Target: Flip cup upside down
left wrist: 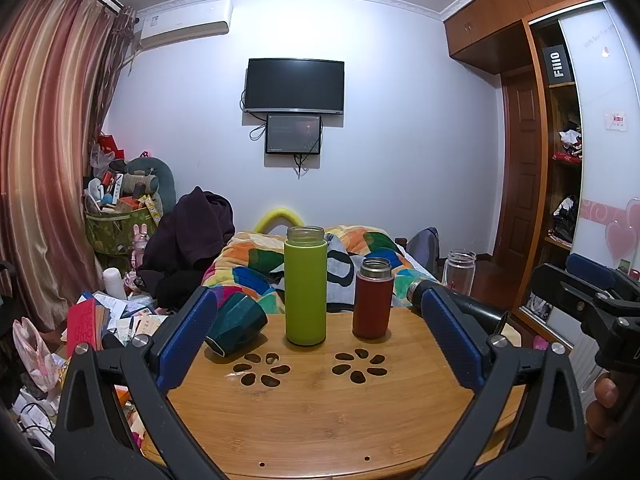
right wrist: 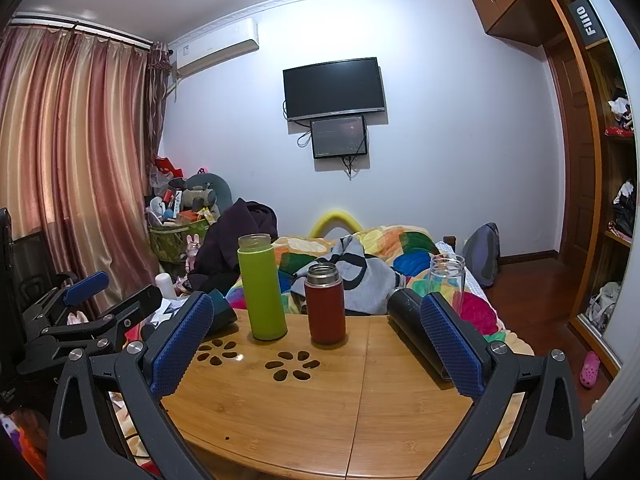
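A dark teal cup (left wrist: 236,326) lies on its side at the left of the wooden table (left wrist: 320,408), mouth toward me. A green bottle (left wrist: 305,286) and a red flask (left wrist: 373,298) stand upright mid-table without lids. A black bottle (left wrist: 464,304) lies on its side at the right edge. A clear glass jar (left wrist: 460,272) stands behind it. My left gripper (left wrist: 320,338) is open and empty, above the table's near half. My right gripper (right wrist: 316,344) is open and empty too. The teal cup (right wrist: 222,312) shows behind its left finger, the black bottle (right wrist: 416,320) by its right finger.
The table has two flower-shaped cutouts (left wrist: 360,366). A bed with a colourful blanket (left wrist: 360,252) lies behind the table. Clutter of papers and boxes (left wrist: 104,320) fills the floor at the left. A wardrobe (left wrist: 560,160) stands at the right.
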